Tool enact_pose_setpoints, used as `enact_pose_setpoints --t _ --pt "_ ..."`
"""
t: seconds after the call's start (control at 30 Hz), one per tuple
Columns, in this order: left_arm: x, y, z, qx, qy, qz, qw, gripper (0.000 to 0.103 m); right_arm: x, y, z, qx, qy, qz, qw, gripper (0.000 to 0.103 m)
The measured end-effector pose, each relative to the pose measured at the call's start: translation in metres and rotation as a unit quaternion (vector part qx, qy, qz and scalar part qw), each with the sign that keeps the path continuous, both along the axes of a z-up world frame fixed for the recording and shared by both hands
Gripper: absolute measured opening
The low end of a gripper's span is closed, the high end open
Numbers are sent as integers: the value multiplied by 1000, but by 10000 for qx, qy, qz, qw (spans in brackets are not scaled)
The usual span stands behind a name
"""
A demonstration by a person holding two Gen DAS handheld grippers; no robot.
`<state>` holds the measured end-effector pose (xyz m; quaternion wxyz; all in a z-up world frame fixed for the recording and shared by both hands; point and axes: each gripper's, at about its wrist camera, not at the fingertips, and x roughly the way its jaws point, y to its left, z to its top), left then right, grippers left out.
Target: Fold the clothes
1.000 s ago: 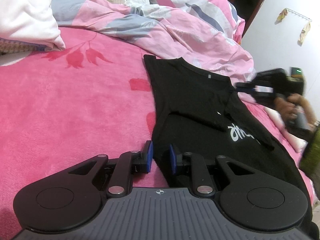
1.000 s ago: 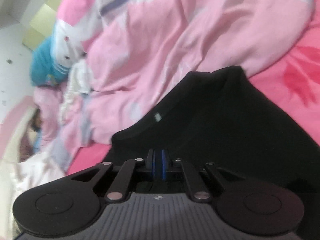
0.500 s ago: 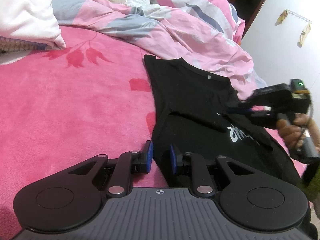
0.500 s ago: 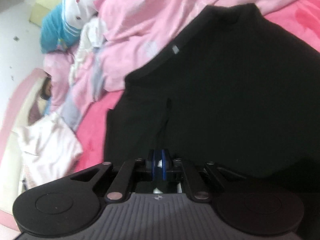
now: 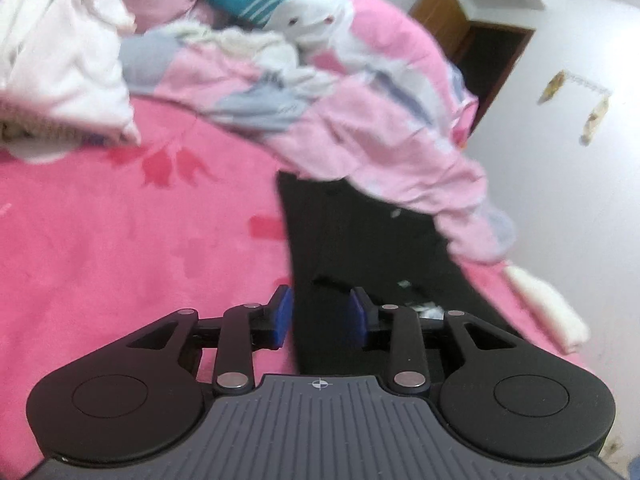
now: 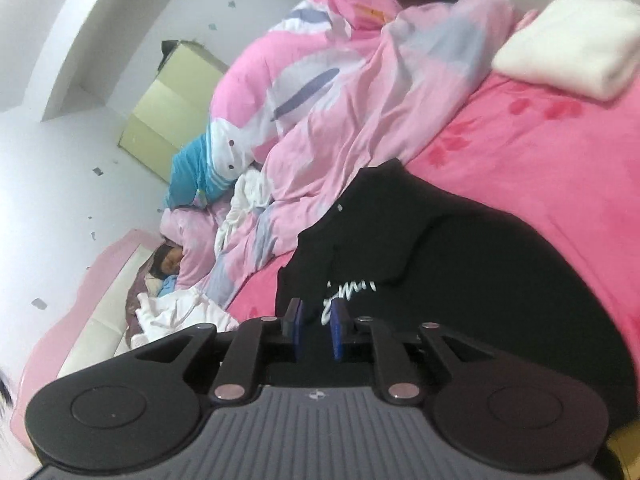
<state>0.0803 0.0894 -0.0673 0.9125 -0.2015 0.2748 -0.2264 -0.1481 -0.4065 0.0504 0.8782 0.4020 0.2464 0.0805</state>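
Pink fleece bedding (image 5: 120, 240) carries a black T-shirt (image 6: 460, 264) lying partly folded, its collar end tucked against the rumpled pink duvet (image 5: 360, 128) and its near hem below both tools. Both the left gripper (image 5: 318, 316) and the right gripper (image 6: 316, 326) are opening, fingers apart with nothing pinched, so a fold looks just released; next I'd expect a fresh pinch on an edge. Open bedding lies beside the shirt toward the white folded pile (image 6: 572, 48); the duvet crowds its far end.
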Motion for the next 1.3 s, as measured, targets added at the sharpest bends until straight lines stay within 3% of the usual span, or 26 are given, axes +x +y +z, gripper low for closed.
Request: enact_pose_setpoints --t 0.1,0.2,0.33,0.43,0.63,0.93,1.03,1.1,1.2,1.23,1.27,1.3 --pt "-28 0 23 43 -64 -118 9999 32 -14 11 -5 -61 -132 391 9991 16" --pt "-61 -6 31 153 203 -517 9983 34 0 41 -20 -77 -31 1000 9950 16" --pt "-100 -19 15 420 892 -841 9916 34 28 88 -60 -69 290 1615 9864 16" --pt "-127 -19 1 401 1211 -835 9883 34 48 115 -90 44 474 1888 9809 16" --pt "-164 2 -12 -120 1365 -836 9870 34 60 152 -122 -30 689 2127 9747 16" --pt "-182 30 -28 -782 1271 -880 9849 34 -10 199 -126 -865 744 3402 9334 16" --pt "-179 27 -26 -802 1019 -829 9881 36 -24 191 -120 -852 628 3177 9423 16" --pt "-172 21 -29 -750 1008 -875 9882 47 -31 178 -118 -568 593 2933 9525 16" --pt "-170 14 -35 -651 1019 -898 9886 45 -45 156 -117 -334 578 2508 9657 16" --pt "-173 13 -34 -639 988 -915 9888 40 -50 149 -117 -290 581 2360 9696 16" --pt "-175 13 -33 -710 1092 -947 9870 15 -55 141 -117 -245 584 2211 9732 16" --pt "-176 16 -34 -948 1337 -1003 9814 4 -59 135 -117 -212 579 2072 9764 16"
